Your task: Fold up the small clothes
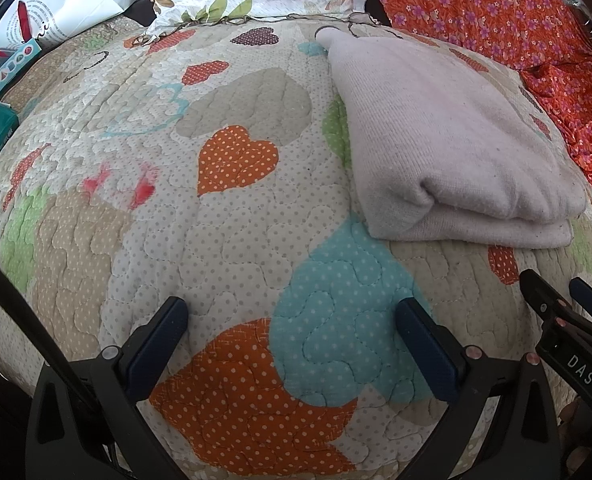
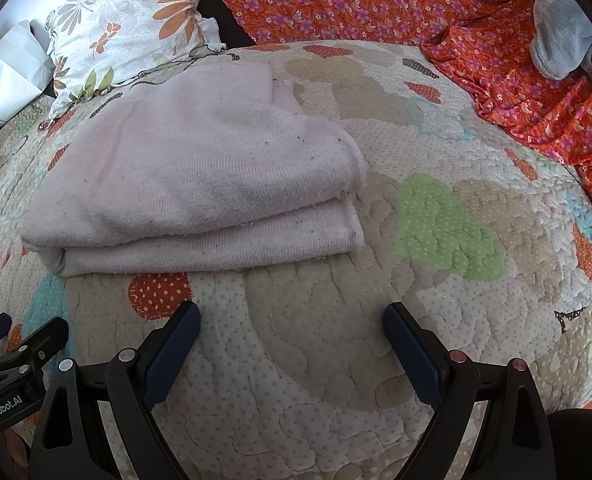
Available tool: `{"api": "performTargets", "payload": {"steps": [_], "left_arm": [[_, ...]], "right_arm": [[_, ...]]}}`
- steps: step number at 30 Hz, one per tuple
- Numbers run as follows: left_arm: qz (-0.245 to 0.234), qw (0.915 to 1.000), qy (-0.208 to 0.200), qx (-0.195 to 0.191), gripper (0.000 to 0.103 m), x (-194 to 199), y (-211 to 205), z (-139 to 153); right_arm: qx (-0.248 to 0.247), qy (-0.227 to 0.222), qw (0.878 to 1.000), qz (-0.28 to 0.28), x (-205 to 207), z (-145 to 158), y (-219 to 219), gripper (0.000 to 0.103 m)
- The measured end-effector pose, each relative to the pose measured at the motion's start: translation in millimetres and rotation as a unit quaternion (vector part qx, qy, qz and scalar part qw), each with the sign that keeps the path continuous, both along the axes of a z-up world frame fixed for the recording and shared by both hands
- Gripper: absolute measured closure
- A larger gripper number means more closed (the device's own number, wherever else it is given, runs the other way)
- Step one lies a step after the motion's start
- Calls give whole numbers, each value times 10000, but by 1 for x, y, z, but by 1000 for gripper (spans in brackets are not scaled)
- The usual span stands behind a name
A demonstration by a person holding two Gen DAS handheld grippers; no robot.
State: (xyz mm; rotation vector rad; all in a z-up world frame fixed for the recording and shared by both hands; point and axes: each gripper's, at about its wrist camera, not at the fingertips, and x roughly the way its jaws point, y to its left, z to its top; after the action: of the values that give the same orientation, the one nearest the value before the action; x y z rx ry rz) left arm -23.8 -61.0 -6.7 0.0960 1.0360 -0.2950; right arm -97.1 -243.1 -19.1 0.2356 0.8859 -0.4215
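One pale pink garment (image 2: 191,184), folded, lies on the heart-patterned quilt (image 2: 436,280). Left claw (image 1: 291,340) and right claw (image 2: 291,344): both spread wide, empty, just short of its near edge.

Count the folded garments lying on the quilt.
1. A pale pink folded garment lies on the quilt, ahead of both open hand-held grippers. Nothing suggests others, though the quilt's edges run out of view.

Folded garment (image 2: 199,184) lying on quilt (image 2: 436,320) at frame's centre left, pillow (image 2: 127,28) sitting behind it, upper left, floral cloth (image 2: 376,4) spreading across top right
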Motion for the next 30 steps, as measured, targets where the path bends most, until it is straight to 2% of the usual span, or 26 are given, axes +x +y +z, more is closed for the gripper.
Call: {"api": "performTargets", "payload": {"steps": [6, 10, 13, 20, 24, 30], "left_arm": [[16, 9999, -100, 72, 0, -2, 1, 6], [200, 9965, -791, 161, 0, -7, 6, 28], [321, 9942, -1026, 53, 0, -1, 14, 41], [587, 9948, -837, -11, 0, 16, 31, 39], [687, 9946, -780, -13, 0, 16, 37, 37], [573, 9960, -681, 43, 0, 16, 36, 33]], "right_arm": [[-45, 9, 10000, 5, 0, 2, -1, 8], [-90, -22, 10000, 6, -2, 5, 0, 8], [-228, -95, 9997, 35, -4, 10, 3, 8], [-709, -393, 9966, 151, -11, 26, 18, 8], [-708, -349, 9967, 204, -8, 24, 20, 8], [-707, -343, 9967, 200, -7, 22, 21, 8]]}}
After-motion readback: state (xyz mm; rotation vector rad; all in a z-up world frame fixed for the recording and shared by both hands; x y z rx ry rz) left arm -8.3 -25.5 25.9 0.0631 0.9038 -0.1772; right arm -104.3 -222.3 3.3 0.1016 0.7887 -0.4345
